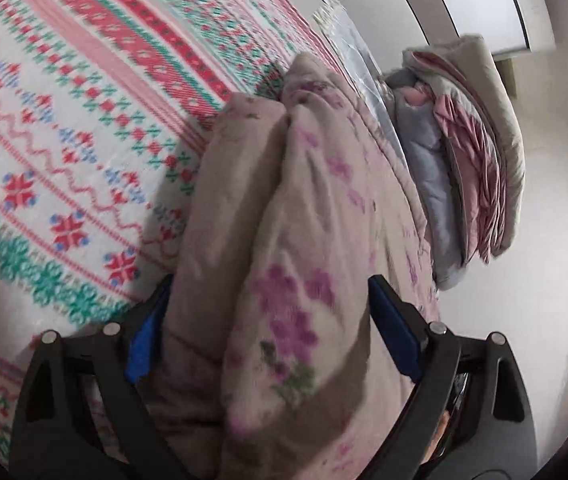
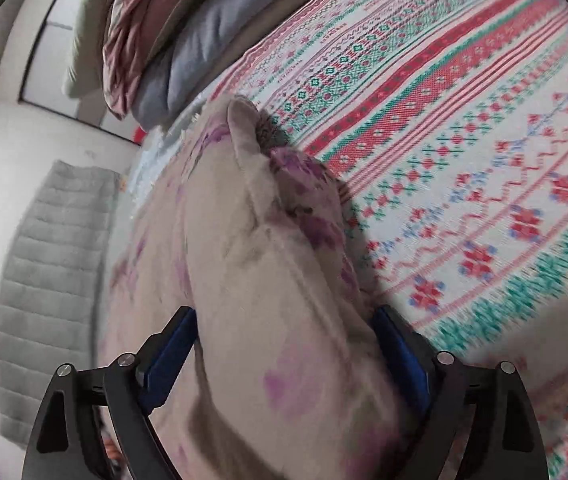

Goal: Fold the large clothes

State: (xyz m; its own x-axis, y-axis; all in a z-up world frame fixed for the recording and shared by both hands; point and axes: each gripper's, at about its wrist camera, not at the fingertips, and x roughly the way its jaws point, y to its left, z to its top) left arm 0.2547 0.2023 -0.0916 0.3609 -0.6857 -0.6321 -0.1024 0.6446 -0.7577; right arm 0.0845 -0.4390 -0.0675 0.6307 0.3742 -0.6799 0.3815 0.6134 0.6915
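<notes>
With the left gripper [image 1: 271, 328] and right gripper [image 2: 284, 356] spread around the floral garment [image 1: 284, 240] on the patterned bedspread [image 1: 63, 140], release appears under way; withdraw clear, then regrasp.

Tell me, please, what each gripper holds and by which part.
A bunched fold of the floral blanket fills the wide jaws of left gripper and right gripper; whether they grip cannot be told.

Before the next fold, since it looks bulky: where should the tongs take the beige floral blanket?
On the raised folded ridge of the beige floral blanket, coming from above and astride it. The ridge stands proud of the patterned bedspread, so pads can close on both flanks.
</notes>
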